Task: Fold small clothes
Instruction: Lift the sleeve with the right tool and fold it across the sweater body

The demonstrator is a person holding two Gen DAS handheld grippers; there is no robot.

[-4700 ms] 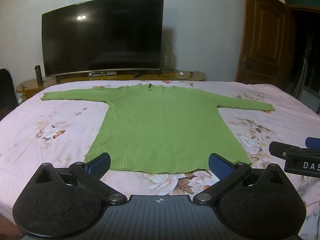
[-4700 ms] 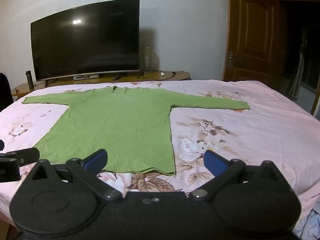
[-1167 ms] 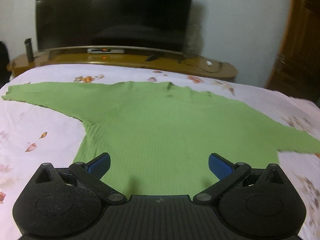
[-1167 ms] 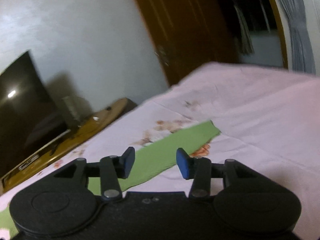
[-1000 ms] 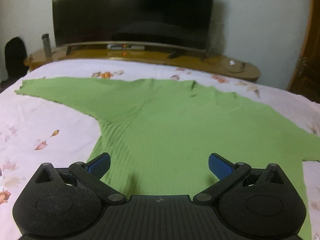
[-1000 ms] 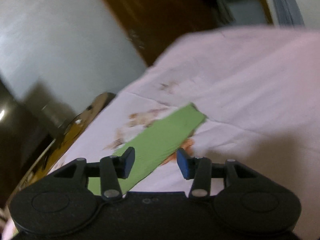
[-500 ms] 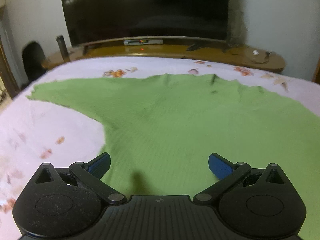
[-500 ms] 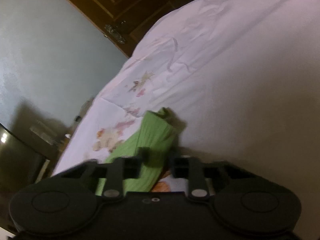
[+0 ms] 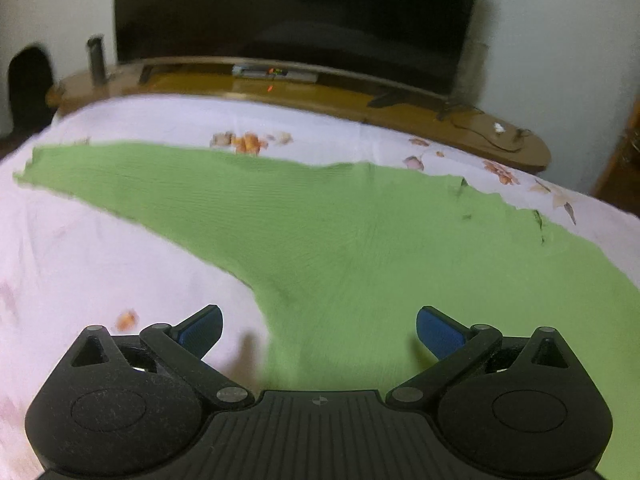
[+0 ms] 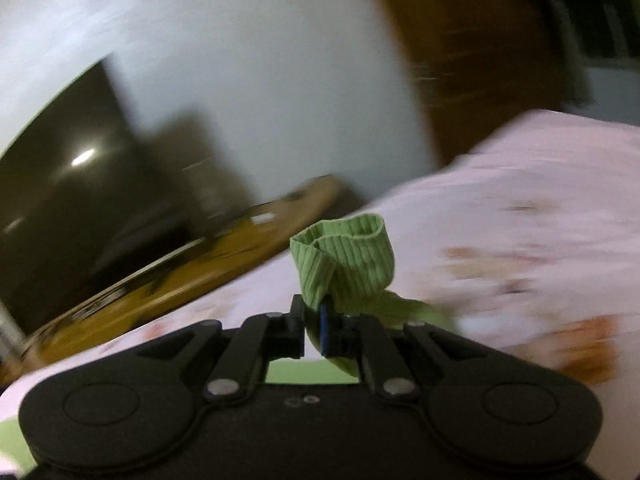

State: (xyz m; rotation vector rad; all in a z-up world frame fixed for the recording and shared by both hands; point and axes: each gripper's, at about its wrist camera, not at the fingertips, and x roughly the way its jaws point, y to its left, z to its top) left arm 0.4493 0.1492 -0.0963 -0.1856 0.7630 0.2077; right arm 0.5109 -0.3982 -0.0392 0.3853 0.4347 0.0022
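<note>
A green ribbed long-sleeved sweater [image 9: 360,240] lies flat on the pink floral bedsheet [image 9: 100,272]. In the left wrist view its left sleeve [image 9: 120,172] stretches out to the left. My left gripper [image 9: 318,330] is open and empty, low over the sweater near the left armpit. My right gripper [image 10: 312,326] is shut on the cuff of the right sleeve [image 10: 348,256] and holds it lifted above the bed, the cuff bunched up between the fingers.
A large dark TV [image 9: 296,12] stands on a wooden cabinet [image 9: 320,92] just beyond the bed's far edge. A dark bottle [image 9: 96,54] stands at the cabinet's left end. A brown door [image 10: 480,48] is at the right.
My right gripper closed on the right sleeve's cuff and lifted it off the bed. My left gripper moved left toward the left sleeve and stayed open.
</note>
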